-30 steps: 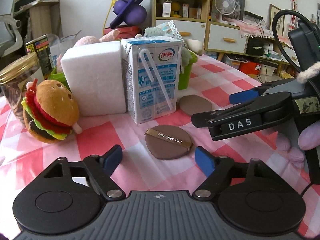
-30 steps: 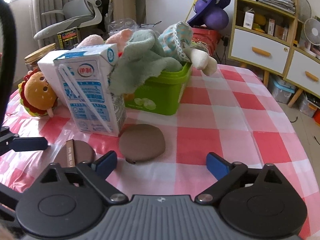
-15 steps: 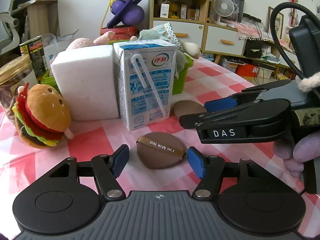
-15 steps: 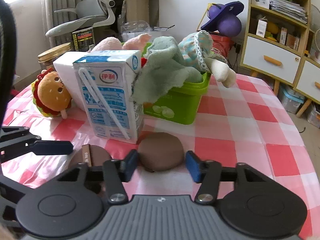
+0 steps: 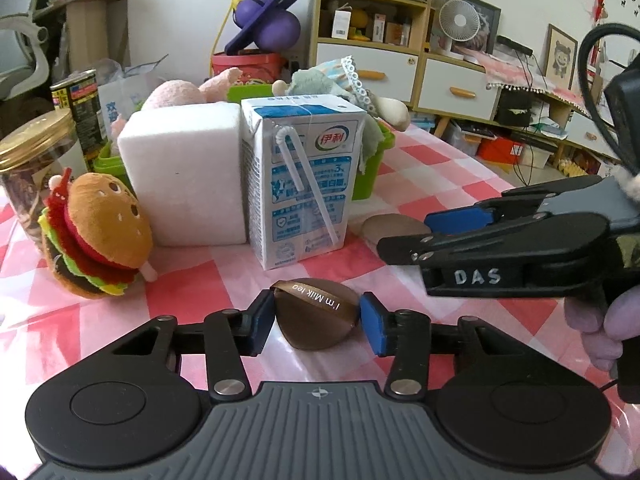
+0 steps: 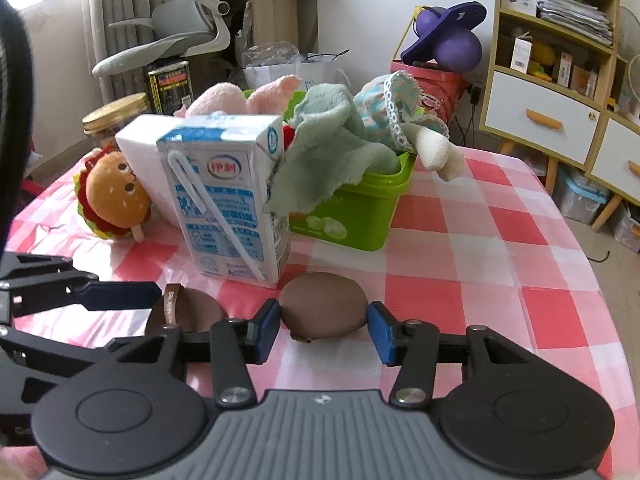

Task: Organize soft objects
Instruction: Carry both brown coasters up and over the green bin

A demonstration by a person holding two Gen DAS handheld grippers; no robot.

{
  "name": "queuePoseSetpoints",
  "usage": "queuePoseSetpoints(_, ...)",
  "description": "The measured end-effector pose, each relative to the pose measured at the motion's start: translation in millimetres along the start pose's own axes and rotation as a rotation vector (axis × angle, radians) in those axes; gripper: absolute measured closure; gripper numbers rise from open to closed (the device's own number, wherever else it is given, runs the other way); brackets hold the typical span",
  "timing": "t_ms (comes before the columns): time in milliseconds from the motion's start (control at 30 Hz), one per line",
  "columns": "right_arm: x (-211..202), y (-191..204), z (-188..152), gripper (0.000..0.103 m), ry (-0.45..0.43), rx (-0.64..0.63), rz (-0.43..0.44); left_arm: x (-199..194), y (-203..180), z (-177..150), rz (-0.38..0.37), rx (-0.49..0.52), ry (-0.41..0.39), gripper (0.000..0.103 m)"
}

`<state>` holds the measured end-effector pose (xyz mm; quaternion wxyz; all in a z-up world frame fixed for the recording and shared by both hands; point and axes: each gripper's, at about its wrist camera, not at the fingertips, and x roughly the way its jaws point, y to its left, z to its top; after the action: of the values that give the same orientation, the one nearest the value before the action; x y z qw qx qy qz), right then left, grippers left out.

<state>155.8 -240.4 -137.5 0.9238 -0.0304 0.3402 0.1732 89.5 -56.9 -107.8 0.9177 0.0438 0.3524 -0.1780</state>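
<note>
A brown puff with a ribbon reading "I'm Milk tea" (image 5: 316, 312) lies on the pink checked cloth. My left gripper (image 5: 316, 326) is closing on it, and both blue pads touch its sides. A plain brown puff (image 6: 322, 308) sits between the pads of my right gripper (image 6: 324, 332), which grip it on both sides. In the left wrist view the right gripper (image 5: 436, 232) reaches in from the right over the plain puff (image 5: 394, 224). In the right wrist view a left fingertip (image 6: 116, 294) lies beside the ribboned puff (image 6: 196, 312).
A milk carton (image 5: 304, 184) and a white foam block (image 5: 184, 176) stand just behind the puffs. A burger plush (image 5: 100, 236) and a glass jar (image 5: 28, 160) are at the left. A green tub (image 6: 360, 208) piled with cloths and plush toys stands further back.
Both grippers went from wide open to closed around their puffs. The right closed first, the left more slowly. The ribboned puff now looks squeezed and tipped up.
</note>
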Motion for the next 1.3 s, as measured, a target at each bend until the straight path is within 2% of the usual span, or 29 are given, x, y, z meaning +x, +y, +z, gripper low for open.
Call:
queuePoseSetpoints(333,-14,0,6,0.072,0.053,0.040,0.035,-14,17,1,0.028,-0.063,0.014,0.056)
queuePoseSetpoints(633,-28,-10,10,0.072,0.110,0.201,0.109,-29,34,8,0.047,-0.132,0.041,0.056)
queuePoseSetpoints(867,-45,-18,18,0.072,0.115,0.366,0.201,-54,46,15,0.033,-0.190,-0.002,0.056)
queuePoseSetpoints(1100,-62,-24,28,0.072,0.069,0.495,0.266,-78,51,31,0.055,-0.196,-0.091,0.056)
queuePoseSetpoints(1200,-68,-26,35,0.072,0.038,0.529,0.274,-88,57,43,0.052,-0.249,-0.129,0.056)
queuePoseSetpoints(1300,-73,-28,43,0.072,0.018,0.547,0.260,-93,62,59,0.057,-0.260,-0.158,0.056)
